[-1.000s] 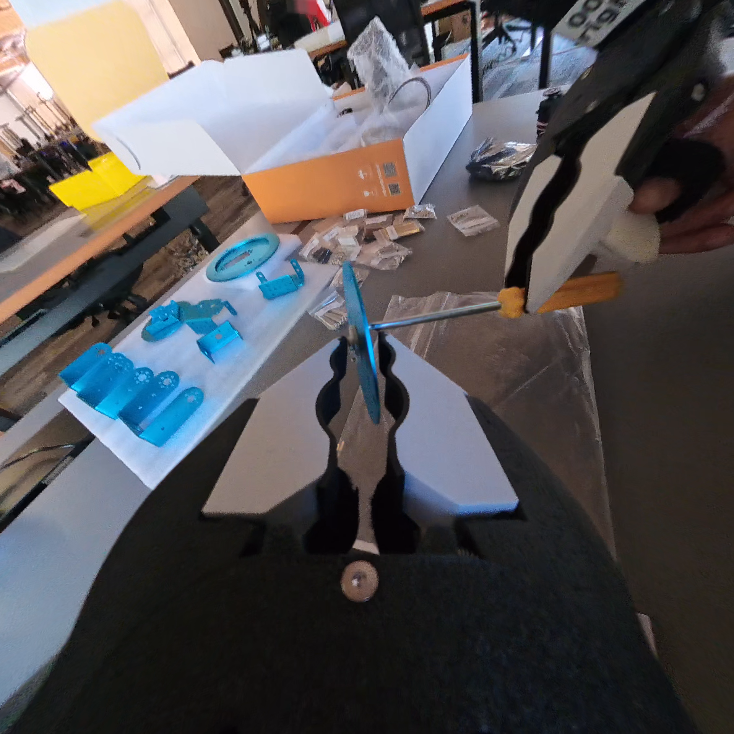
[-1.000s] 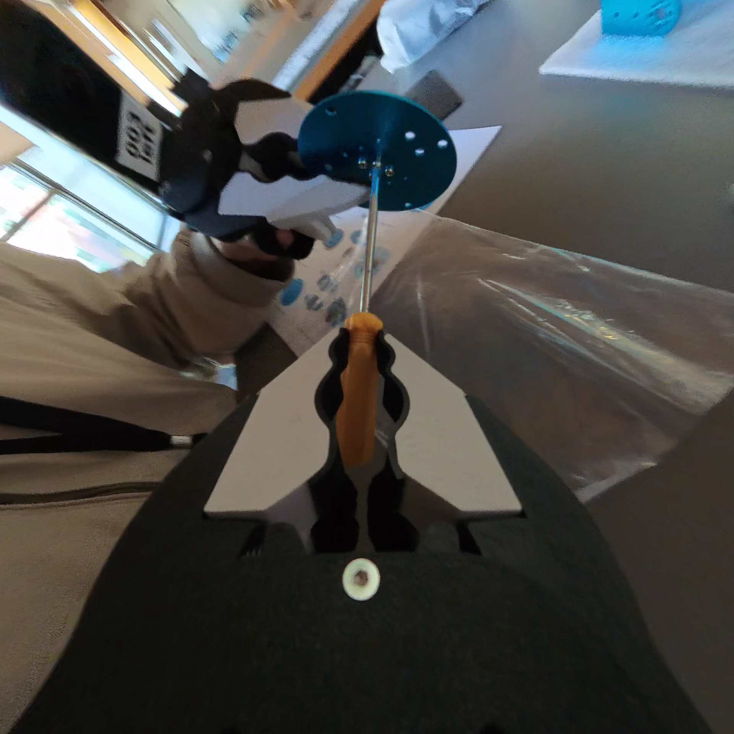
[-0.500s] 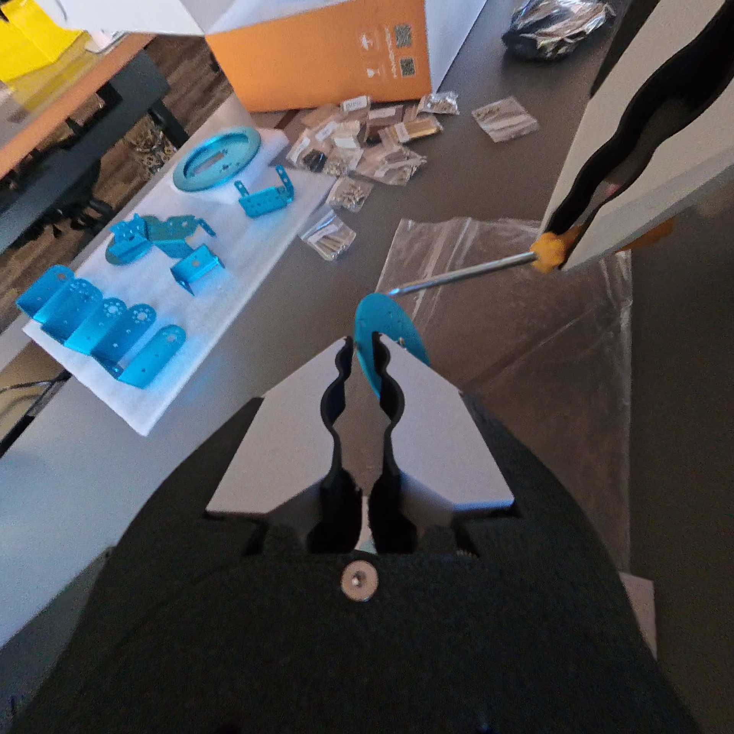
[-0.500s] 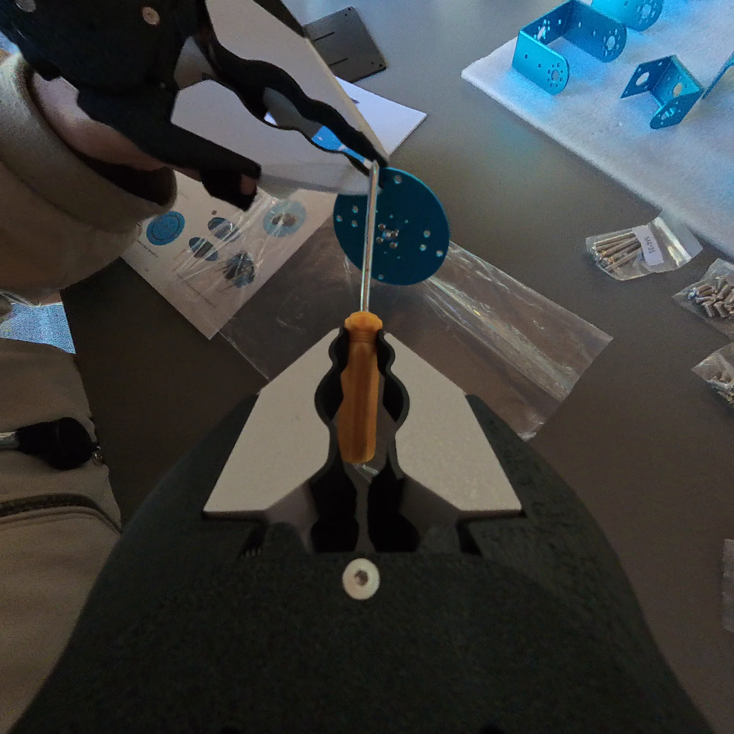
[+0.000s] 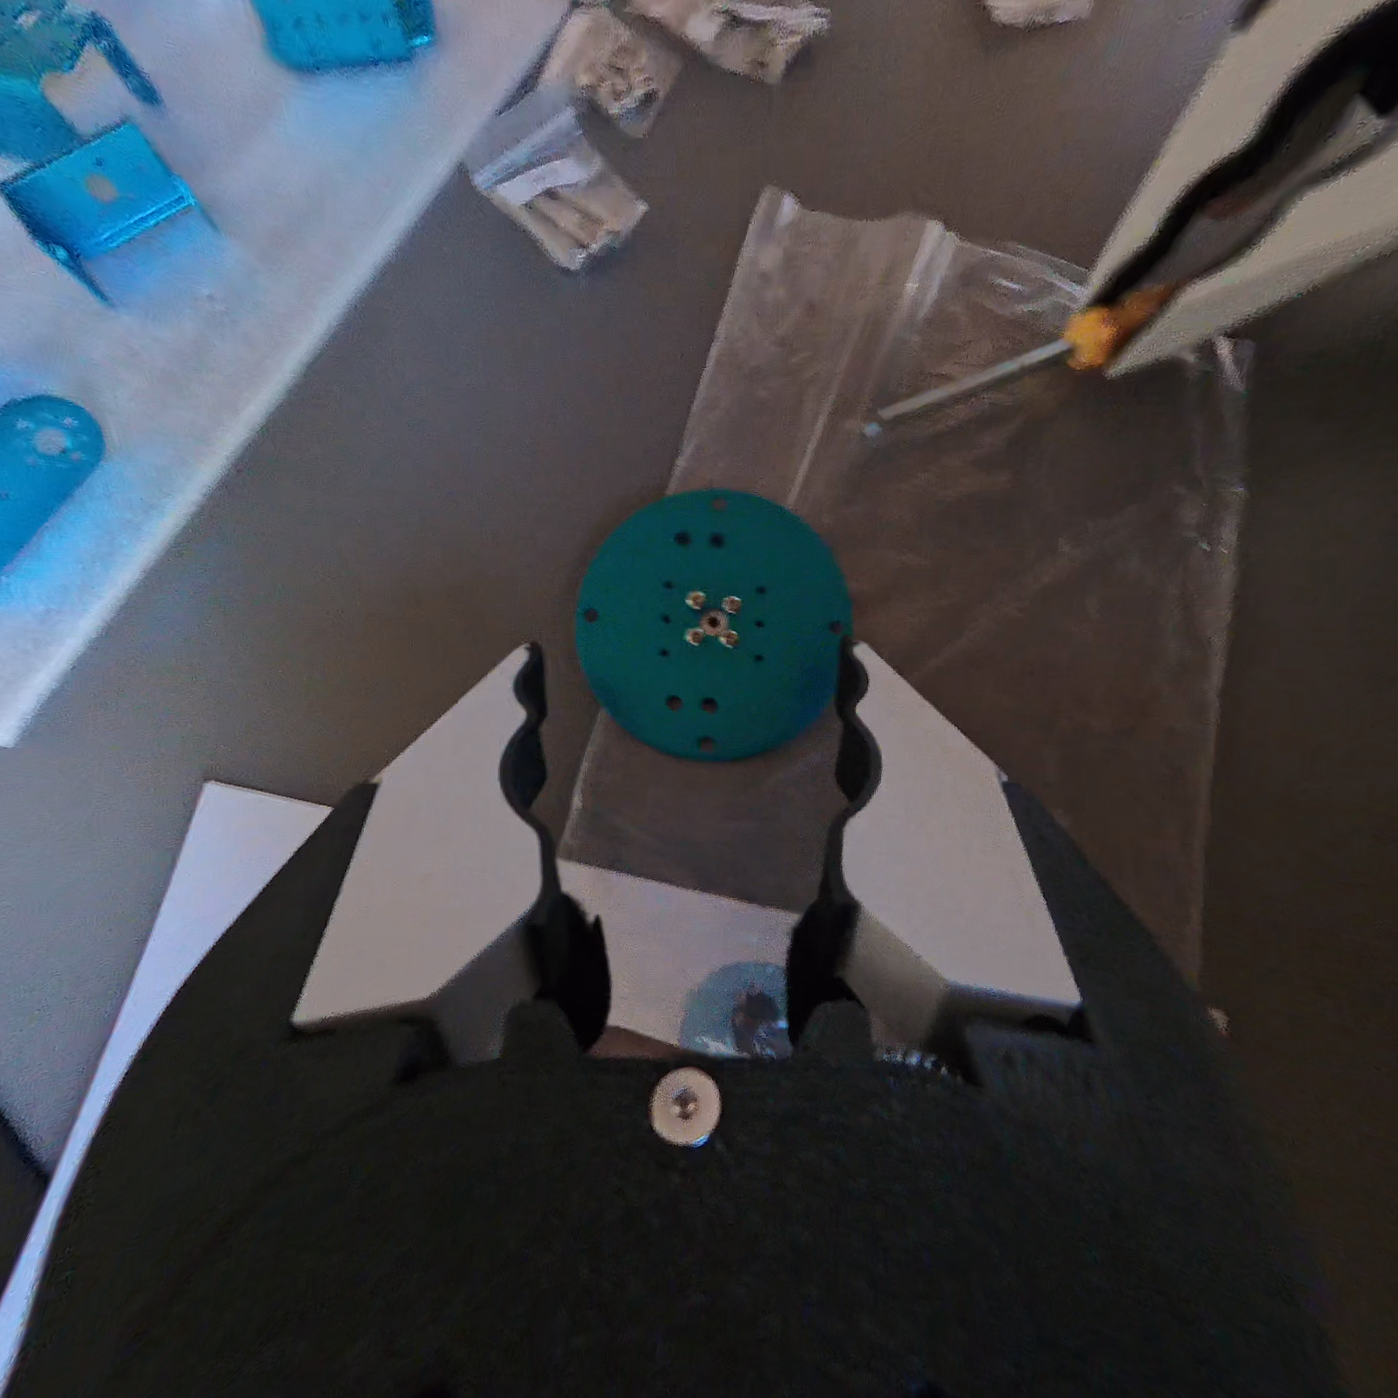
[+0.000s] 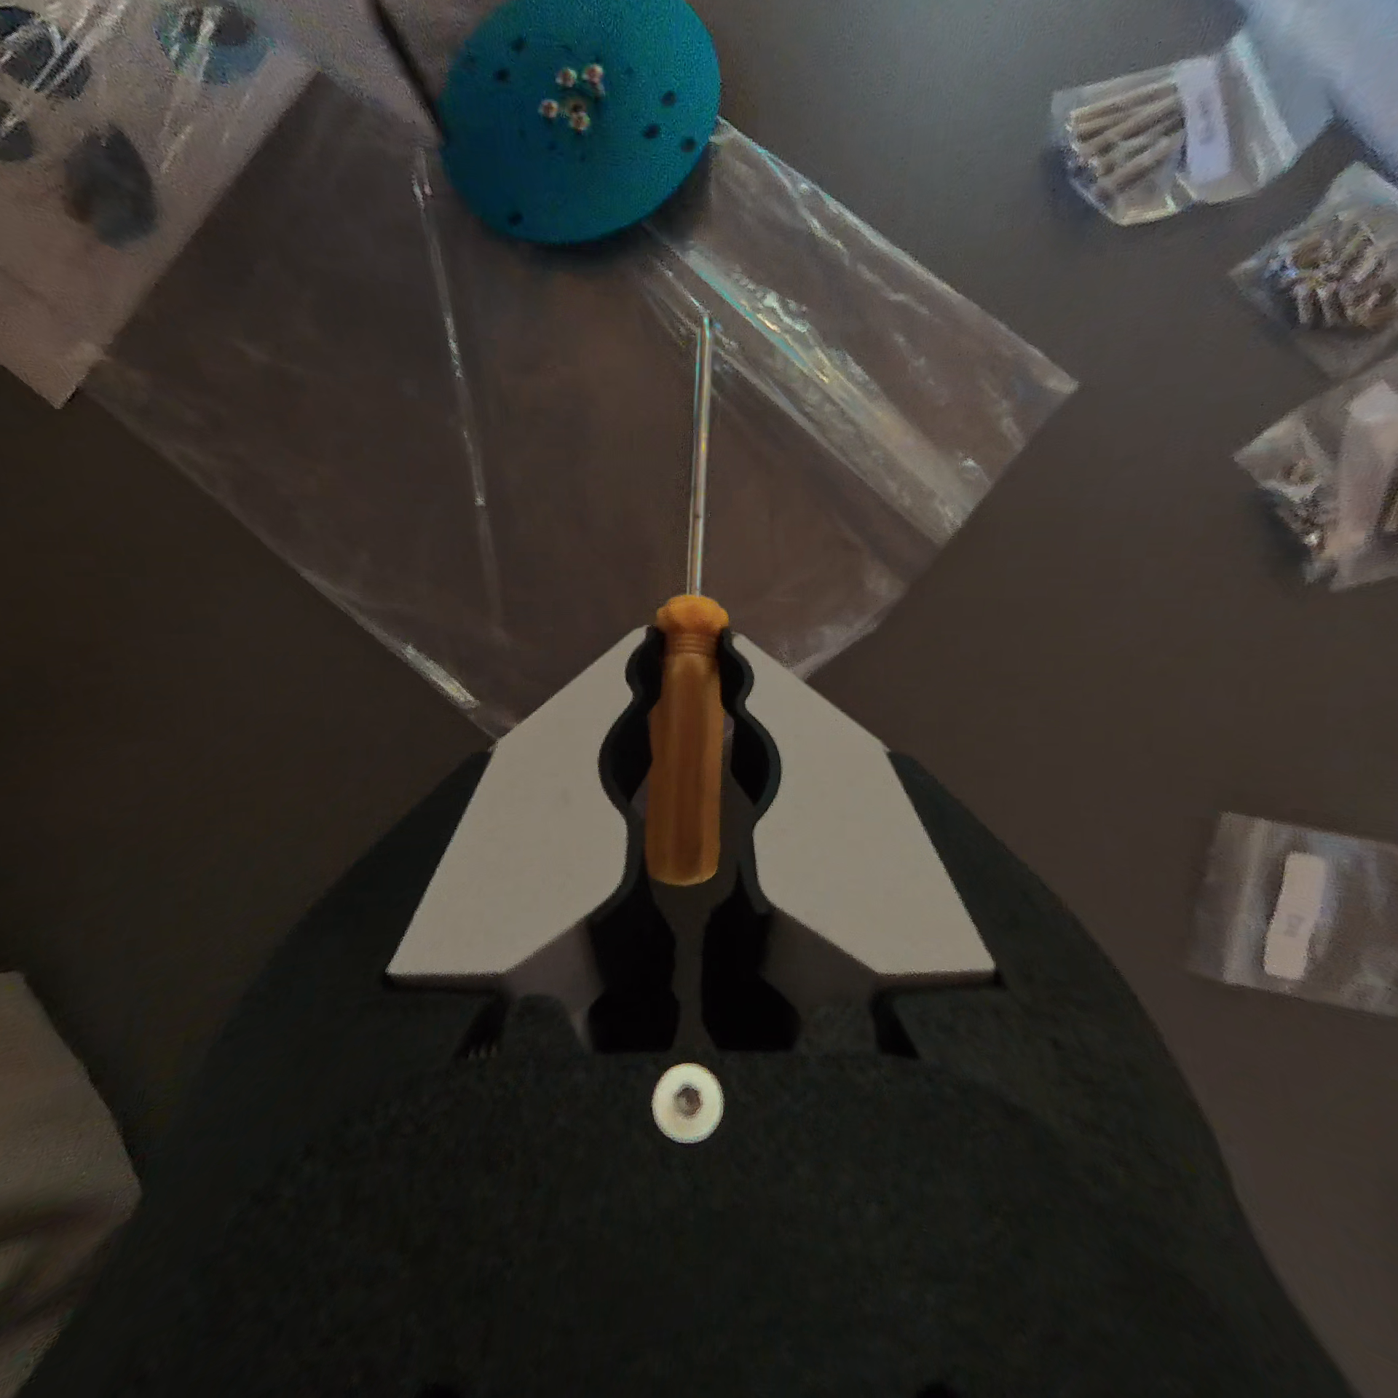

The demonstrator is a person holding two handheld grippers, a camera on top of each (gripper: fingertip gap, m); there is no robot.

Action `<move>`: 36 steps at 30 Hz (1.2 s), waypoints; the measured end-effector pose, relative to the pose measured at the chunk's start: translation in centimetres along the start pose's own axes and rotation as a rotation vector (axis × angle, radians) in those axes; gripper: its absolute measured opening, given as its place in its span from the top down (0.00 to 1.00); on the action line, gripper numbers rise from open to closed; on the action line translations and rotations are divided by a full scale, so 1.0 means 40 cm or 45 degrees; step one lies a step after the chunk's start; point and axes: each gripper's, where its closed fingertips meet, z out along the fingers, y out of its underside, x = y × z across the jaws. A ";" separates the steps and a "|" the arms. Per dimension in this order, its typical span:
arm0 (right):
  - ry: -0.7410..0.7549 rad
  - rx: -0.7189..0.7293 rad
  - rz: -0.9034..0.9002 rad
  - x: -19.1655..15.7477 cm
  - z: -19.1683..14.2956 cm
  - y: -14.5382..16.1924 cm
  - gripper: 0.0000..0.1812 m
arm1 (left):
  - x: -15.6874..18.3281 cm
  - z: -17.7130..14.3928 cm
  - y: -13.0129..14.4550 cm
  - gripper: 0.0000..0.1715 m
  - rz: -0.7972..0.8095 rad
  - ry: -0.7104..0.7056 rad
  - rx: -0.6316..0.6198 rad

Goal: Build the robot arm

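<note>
- Spread wide, the fingers (image 5: 529,756) of the left gripper (image 5: 685,658) hold nothing in the left wrist view; a teal round plate (image 5: 712,625) with small holes and four screws at its centre lies flat between and just past the tips, partly on a clear plastic bag (image 5: 1021,575) on the grey bench (image 5: 363,469).
- At upper right of that view the right gripper (image 5: 1119,314) pinches an orange-handled screwdriver (image 5: 983,386), whose shaft points over the bag, well apart from the plate.
- White foam sheet (image 5: 250,250) at left carries blue metal brackets (image 5: 98,204); small bags of hardware (image 5: 560,197) lie beside it, and a white sheet lies under the left gripper.
- Right wrist view: the right gripper's (image 6: 687,643) fingers (image 6: 545,802) are pressed onto the screwdriver's (image 6: 685,749) handle, the shaft reaching forward above the plastic bag (image 6: 318,424).
- Teal plate (image 6: 579,113) rests at the bag's far edge, apart from the tip.
- Hardware bags (image 6: 1150,159) sit at right on the bench (image 6: 189,681).
</note>
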 end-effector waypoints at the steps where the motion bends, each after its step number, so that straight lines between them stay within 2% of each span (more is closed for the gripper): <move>1: -0.020 0.000 -0.009 -0.005 0.007 -0.004 0.92 | -0.005 0.010 0.001 0.53 -0.011 0.011 -0.003; 5: -0.033 0.033 -0.004 -0.010 0.023 -0.014 0.92 | -0.008 0.041 0.031 0.50 0.001 0.034 -0.063; 8: -0.065 0.064 0.017 -0.012 0.025 -0.019 0.91 | -0.005 0.041 0.033 0.54 0.012 0.049 -0.046; 10: -0.158 0.090 0.039 -0.028 0.021 -0.031 0.81 | 0.001 0.039 0.032 0.59 0.036 0.063 -0.037; 12: -0.247 0.169 0.075 -0.027 0.008 -0.078 0.78 | 0.007 0.040 0.029 0.59 0.055 0.066 0.001; 15: -0.422 0.347 0.059 -0.018 0.021 -0.189 0.76 | 0.011 0.038 0.023 0.60 0.103 0.042 0.069; 17: -0.548 0.281 0.035 -0.014 0.074 -0.230 0.74 | 0.012 0.034 0.018 0.60 0.159 -0.001 0.096; 20: -0.651 0.160 0.035 0.013 0.163 -0.262 0.78 | 0.014 0.029 0.012 0.60 0.242 -0.065 0.125; 22: -0.778 0.167 0.058 -0.003 0.172 -0.297 0.80 | 0.015 0.027 0.010 0.60 0.273 -0.093 0.149; 24: -0.868 0.089 -0.009 -0.036 0.180 -0.291 0.87 | 0.017 0.026 0.008 0.60 0.288 -0.106 0.168; 26: -0.873 0.075 -0.051 -0.048 0.186 -0.291 0.91 | 0.018 0.024 0.008 0.60 0.288 -0.103 0.180; 28: -1.023 0.166 -0.069 -0.073 0.132 -0.317 1.00 | 0.010 0.016 0.001 0.63 0.231 -0.095 0.225; 30: -1.024 0.309 -0.280 -0.083 0.075 -0.333 1.00 | 0.022 -0.003 -0.015 0.63 0.094 0.049 0.295; 33: -1.143 0.301 -0.422 -0.121 0.008 -0.327 1.00 | 0.083 -0.047 -0.059 0.67 -0.099 0.397 0.433; 36: -1.117 0.173 -0.532 -0.138 0.015 -0.308 1.00 | 0.131 -0.072 -0.077 0.76 -0.107 0.556 0.472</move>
